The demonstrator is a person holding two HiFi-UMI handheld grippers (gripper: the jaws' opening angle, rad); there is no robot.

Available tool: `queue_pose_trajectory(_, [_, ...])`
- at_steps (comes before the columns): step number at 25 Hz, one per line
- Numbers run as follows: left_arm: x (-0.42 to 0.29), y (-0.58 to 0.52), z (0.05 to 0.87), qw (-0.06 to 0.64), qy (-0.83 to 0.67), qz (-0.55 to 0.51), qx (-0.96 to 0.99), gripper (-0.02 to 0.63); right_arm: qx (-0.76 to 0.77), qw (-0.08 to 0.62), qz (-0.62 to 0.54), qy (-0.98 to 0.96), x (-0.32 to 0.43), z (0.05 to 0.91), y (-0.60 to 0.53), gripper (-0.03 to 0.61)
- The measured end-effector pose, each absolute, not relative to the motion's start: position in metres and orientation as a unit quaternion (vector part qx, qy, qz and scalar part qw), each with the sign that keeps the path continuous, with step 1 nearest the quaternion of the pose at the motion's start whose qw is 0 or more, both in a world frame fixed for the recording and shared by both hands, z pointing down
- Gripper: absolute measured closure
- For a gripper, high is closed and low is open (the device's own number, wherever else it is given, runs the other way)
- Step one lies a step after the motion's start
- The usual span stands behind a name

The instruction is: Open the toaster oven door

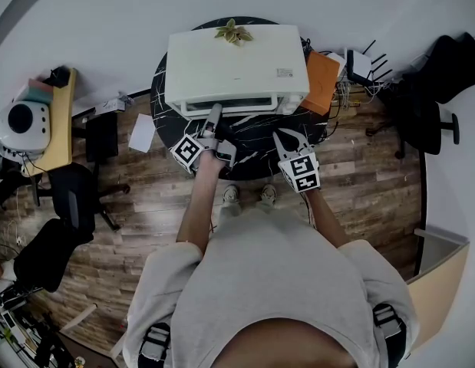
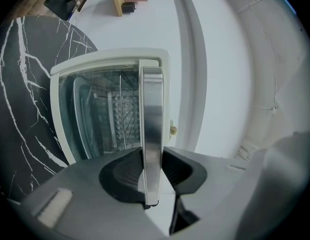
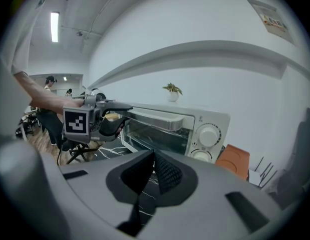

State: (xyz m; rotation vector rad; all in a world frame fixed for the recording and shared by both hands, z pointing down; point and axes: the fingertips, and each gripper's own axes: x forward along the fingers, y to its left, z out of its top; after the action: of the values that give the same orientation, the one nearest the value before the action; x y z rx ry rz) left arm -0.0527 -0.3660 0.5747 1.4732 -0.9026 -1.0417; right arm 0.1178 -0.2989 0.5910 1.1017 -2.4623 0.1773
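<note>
A white toaster oven (image 1: 237, 64) stands on a round black marble table (image 1: 256, 159), its glass door (image 2: 97, 129) against the oven's front. My left gripper (image 1: 213, 115) reaches level to the door's top edge. In the left gripper view the metal door handle (image 2: 151, 109) runs between the pads (image 2: 125, 171), which press on it from both sides. The right gripper view shows the same grip, with the left gripper (image 3: 110, 115) at the handle (image 3: 157, 117). My right gripper (image 1: 289, 138) hangs over the table's front right, apart from the oven, jaws together (image 3: 153, 156) and holding nothing.
A small potted plant (image 1: 233, 31) sits on the oven's top. Two control knobs (image 3: 209, 134) are at the oven's right end. An orange board (image 1: 323, 81) and cables lie right of the oven. Office chairs (image 1: 68, 198) (image 1: 433, 110) and a wooden desk (image 1: 62, 121) stand around the table.
</note>
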Motion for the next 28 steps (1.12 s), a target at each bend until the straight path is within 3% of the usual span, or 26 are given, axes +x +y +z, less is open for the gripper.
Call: queue_pose_trajectory(28, [-0.051, -0.320, 0.597, 0.542, -0.398, -0.423, 0.607, 0.502, 0.387, 0.215, 0.056, -0.895, 0.124, 0.587, -0.264, 0.565])
